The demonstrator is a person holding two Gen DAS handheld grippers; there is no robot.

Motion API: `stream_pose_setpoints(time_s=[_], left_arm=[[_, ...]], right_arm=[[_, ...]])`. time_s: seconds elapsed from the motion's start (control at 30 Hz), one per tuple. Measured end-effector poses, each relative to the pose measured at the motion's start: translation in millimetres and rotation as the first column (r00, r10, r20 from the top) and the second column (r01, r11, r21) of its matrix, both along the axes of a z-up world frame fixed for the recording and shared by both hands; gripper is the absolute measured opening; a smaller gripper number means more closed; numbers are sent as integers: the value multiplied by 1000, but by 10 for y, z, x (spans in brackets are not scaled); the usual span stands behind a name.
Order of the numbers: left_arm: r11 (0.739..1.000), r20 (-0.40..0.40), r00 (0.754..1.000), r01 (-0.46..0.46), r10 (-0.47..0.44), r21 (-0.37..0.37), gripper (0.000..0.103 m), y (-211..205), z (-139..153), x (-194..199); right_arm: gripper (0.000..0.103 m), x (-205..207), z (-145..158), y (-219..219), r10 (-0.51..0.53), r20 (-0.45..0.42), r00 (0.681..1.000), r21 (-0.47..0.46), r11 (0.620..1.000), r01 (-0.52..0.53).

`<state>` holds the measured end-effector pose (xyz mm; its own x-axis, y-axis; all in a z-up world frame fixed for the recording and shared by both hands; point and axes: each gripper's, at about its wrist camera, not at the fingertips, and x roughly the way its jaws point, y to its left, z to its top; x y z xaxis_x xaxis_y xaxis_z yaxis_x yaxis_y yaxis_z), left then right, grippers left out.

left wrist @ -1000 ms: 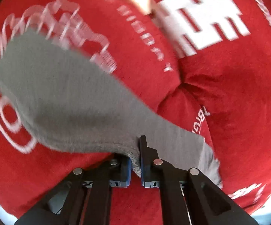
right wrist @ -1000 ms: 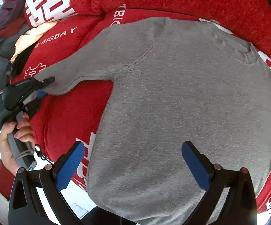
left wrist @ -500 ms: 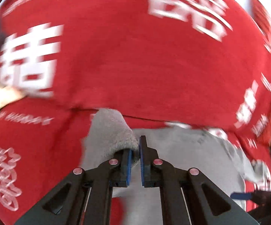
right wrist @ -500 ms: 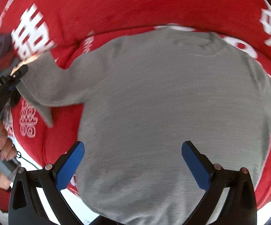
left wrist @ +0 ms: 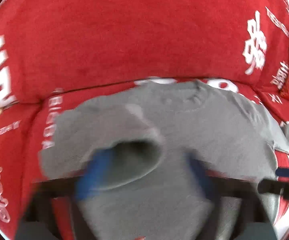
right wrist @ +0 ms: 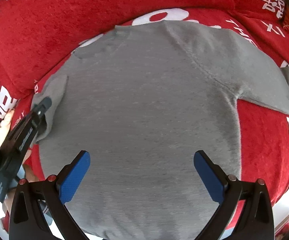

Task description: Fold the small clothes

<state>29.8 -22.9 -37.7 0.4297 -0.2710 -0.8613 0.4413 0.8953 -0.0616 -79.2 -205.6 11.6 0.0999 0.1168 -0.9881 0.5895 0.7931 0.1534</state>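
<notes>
Grey knit sweatshirt [right wrist: 148, 110]: soft, limp, light. Left tongs [left wrist: 144, 172] opening, sleeve cuff [left wrist: 132, 160] between; right tongs [right wrist: 142, 176] spread, empty. Pinch right sleeve [right wrist: 280, 92] next.

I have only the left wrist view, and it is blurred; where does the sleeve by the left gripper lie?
Observer: The sleeve is folded in over the edge of the grey sweater; the left gripper is at it, jaws opening with the cuff between them.
Operator: Thanks. And the right gripper?
Observer: The right gripper is open above the sweater, holding nothing.
Operator: The other sleeve?
Observer: The other sleeve lies spread on the red sofa cover, not yet folded.
</notes>
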Motion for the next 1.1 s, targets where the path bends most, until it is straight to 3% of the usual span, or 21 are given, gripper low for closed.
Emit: stream_pose_setpoints(time_s=[0.03, 0.17, 0.27, 0.4, 0.47, 0.7, 0.73, 0.8, 0.83, 0.9, 0.93, 0.97, 1.03, 1.1], left_arm=[[1000, 20, 1000, -21, 20, 7, 97, 135, 62, -28], [991, -53, 990, -130, 132, 44, 97, 767, 80, 22], [963, -129, 954, -262, 269, 70, 97, 1299, -24, 95], [908, -223, 880, -413, 419, 74, 97, 1881, -197, 134], [889, -241, 857, -454, 455, 65, 97, 2035, -229, 147], [853, -253, 819, -517, 515, 65, 97, 2210, -279, 176], [849, -255, 814, -524, 522, 65, 97, 2230, -287, 180], [845, -267, 807, -532, 527, 62, 97, 2236, -293, 192], [845, -270, 806, -533, 526, 56, 97, 2233, -279, 199], [853, -268, 817, -520, 511, 39, 97, 2176, -249, 246], [861, -264, 826, -507, 497, 34, 97, 2123, -235, 277], [868, -260, 835, -496, 486, 30, 97, 2065, -222, 320], [882, -242, 854, -470, 461, 20, 97, 1913, -177, 395], [894, -227, 871, -448, 436, 1, 97, 1762, -146, 483]], right_arm=[[103, 50, 22, -1, 22, 8, 1000, -3, 1000, -22], [103, 298, 108, 153, 163, 60, 985, -37, 986, -161], [103, 625, 179, 468, 337, 117, 934, -73, 941, -331], [103, 1050, 164, 1140, 583, 171, 794, -146, 812, -565], [103, 1217, 92, 1490, 668, 183, 721, -158, 744, -649], [101, 1598, -363, 2380, 827, 161, 539, -194, 562, -804], [91, 1606, -477, 2511, 855, 118, 504, -221, 518, -826], [56, 1632, -633, 2623, 880, 77, 468, -220, 473, -853], [31, 1638, -628, 2601, 866, 111, 487, -191, 499, -845], [13, 1712, -474, 2399, 775, 187, 604, -174, 631, -756], [13, 1740, -334, 2166, 677, 250, 692, -145, 733, -665], [13, 1744, -244, 1977, 596, 297, 746, -106, 797, -594], [13, 1695, -79, 1528, 420, 365, 831, -21, 896, -443], [13, 1586, 40, 1092, 296, 384, 875, 3, 947, -321]])
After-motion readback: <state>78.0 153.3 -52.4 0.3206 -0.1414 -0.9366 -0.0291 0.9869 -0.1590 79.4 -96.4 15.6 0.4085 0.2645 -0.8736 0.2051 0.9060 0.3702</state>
